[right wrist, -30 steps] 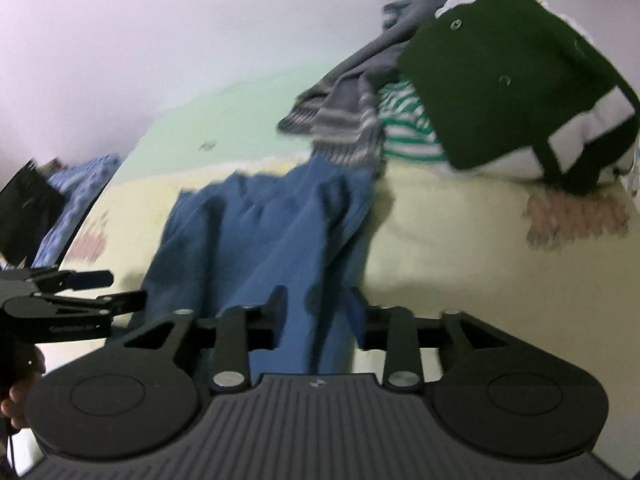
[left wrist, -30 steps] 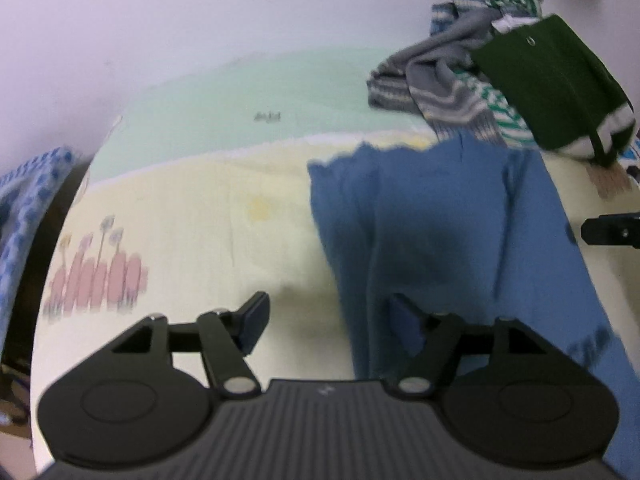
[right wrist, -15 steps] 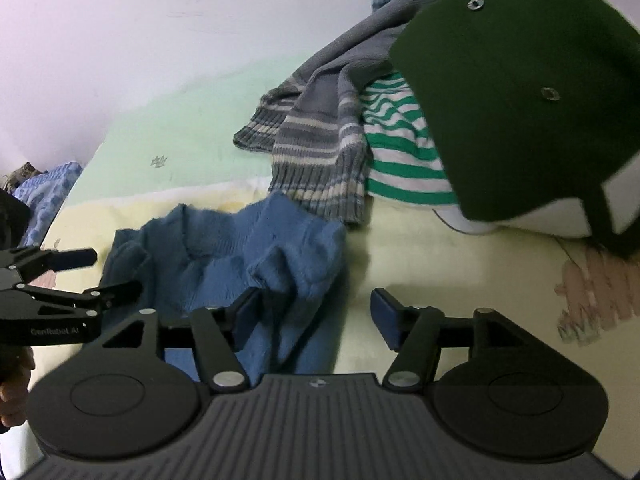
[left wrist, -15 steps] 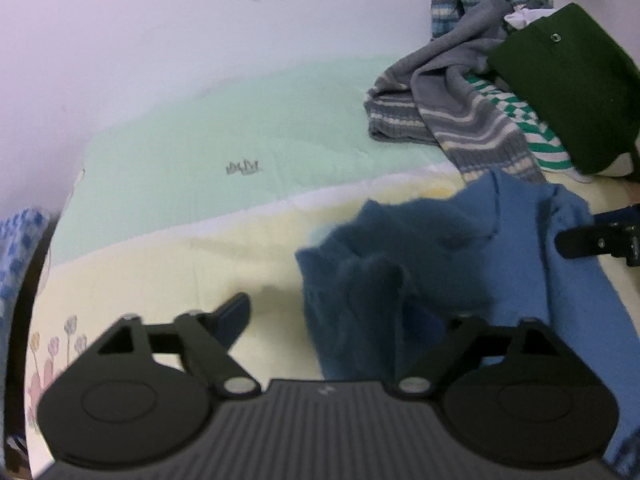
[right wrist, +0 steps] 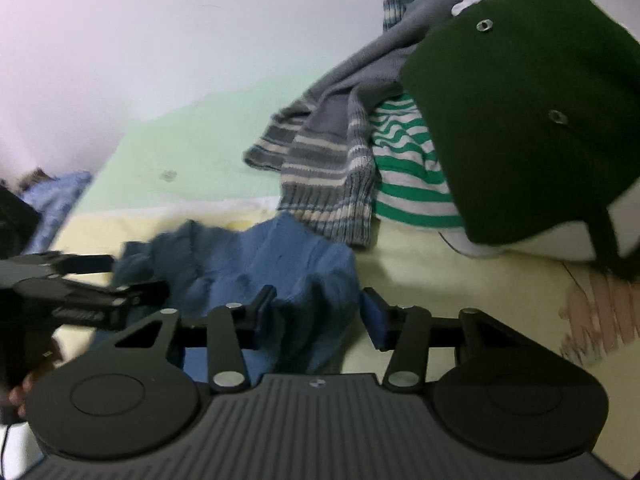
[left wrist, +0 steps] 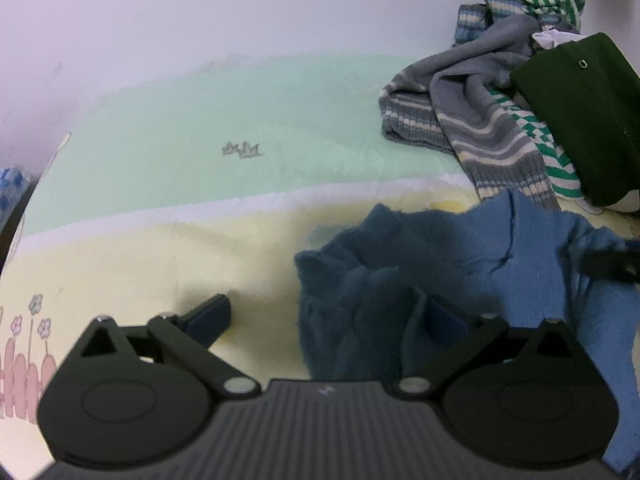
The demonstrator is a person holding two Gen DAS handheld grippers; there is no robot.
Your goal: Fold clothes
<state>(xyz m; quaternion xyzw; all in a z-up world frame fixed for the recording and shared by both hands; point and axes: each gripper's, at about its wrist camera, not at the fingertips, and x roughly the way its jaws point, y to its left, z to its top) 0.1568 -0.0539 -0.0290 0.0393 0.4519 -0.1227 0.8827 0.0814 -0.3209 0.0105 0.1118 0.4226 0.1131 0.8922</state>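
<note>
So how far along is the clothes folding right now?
Early days. No folded garment shows. In hand: the blue knit sweater lies bunched on the yellow bedsheet, with the left claw and right claw both open around its near edge. Left: finish folding it, then the pile behind, the grey striped sweater, green-and-white striped top and dark green garment.

The blue sweater (left wrist: 460, 264) is hiding one left gripper (left wrist: 328, 312) finger; the frame edge is cutting off the dark green garment (right wrist: 520, 128).
</note>
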